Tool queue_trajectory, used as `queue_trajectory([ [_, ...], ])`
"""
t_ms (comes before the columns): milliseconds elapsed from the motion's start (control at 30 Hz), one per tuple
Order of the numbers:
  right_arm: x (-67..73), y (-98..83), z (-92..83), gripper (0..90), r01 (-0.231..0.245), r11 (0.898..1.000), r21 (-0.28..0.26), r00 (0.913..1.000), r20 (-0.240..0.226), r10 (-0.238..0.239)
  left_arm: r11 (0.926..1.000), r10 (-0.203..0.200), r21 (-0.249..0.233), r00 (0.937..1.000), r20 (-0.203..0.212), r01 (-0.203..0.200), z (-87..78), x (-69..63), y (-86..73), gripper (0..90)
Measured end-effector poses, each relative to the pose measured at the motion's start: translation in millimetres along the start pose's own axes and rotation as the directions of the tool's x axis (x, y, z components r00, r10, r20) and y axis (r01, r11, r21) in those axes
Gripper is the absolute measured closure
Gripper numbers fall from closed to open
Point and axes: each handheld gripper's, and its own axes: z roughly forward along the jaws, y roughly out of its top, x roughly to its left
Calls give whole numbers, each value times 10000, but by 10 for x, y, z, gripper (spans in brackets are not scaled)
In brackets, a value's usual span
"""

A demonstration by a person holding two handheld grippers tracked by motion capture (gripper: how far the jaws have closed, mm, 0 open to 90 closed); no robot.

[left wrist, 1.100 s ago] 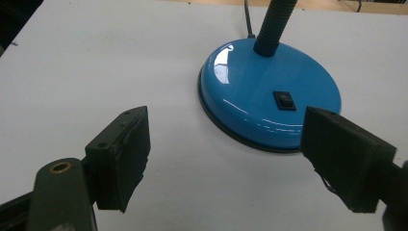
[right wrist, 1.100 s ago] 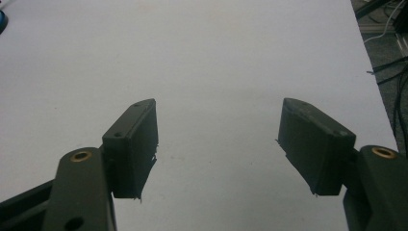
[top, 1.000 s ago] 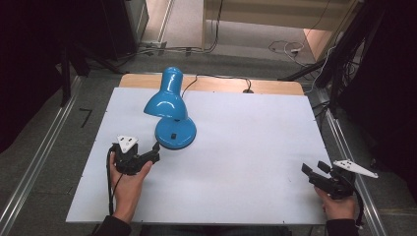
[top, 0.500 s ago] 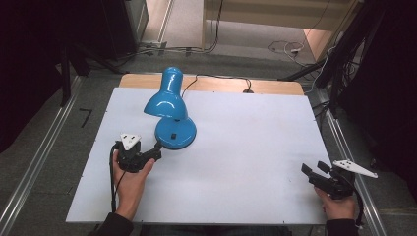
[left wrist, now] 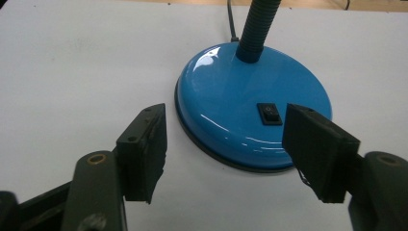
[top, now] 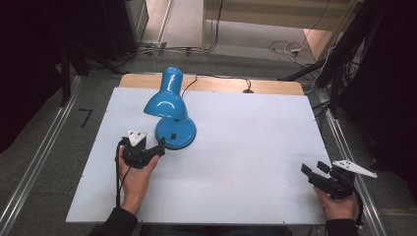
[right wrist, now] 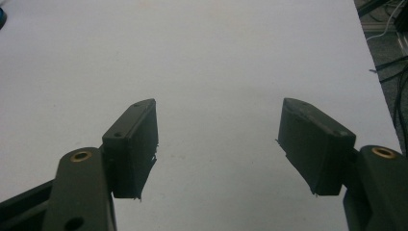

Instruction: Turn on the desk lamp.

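A white bench (top: 236, 162) is shown, with a blue desk lamp (top: 172, 110) set left of centre. Just beside its base, the left hand-held gripper (top: 161, 146) is held, its jaws apart but just closing, nothing between them. The right hand-held gripper (top: 311, 169) is held open at the bench's right edge.

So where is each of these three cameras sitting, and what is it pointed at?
High view: fixed above the person's side, looking forward and down on the white table; both forearms and hands show.
Left gripper view: rides the left gripper, looking past its open fingers at the blue lamp base and switch.
Right gripper view: rides the right gripper, open, facing bare table.
Shared: the high and left gripper views both show the lamp.
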Motion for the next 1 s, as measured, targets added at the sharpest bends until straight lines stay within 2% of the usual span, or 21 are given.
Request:
queue_trajectory([
  [67, -2, -1, 2, 286, -5, 10000, 6, 10000, -5, 5, 10000, 60, 2, 10000, 72, -60, 21, -12, 6, 413],
  [167, 2, -1, 2, 285, -15, 10000, 13, 10000, -6, 15, 10000, 78, 55, 9996, 279, -80, 62, -23, 7, 454],
  [300, 5, -2, 4, 285, -32, 10000, 56, 10000, 7, 32, 9996, 276, 41, 9994, 229, -277, 110, -37, 7, 513],
  [500, 6, -1, 8, 285, -3, 10000, 61, 10000, 18, 3, 9987, 510, -20, 9984, 251, -510, 161, -65, 29, 692],
  [667, 7, -1, 11, 286, 30, 10000, 43, 10000, 19, -30, 9985, 529, 121, 9971, 540, -537, 231, -102, 39, 815],
  [833, 8, -1, 14, 286, 34, 10000, 66, 10000, 7, -34, 9984, 510, 201, 9960, 729, -526, 294, -130, 38, 900],
  [1000, 11, -2, 22, 286, 84, 9999, 96, 10000, 3, -84, 9979, 581, 233, 9946, 865, -604, 343, -166, 60, 900],
])
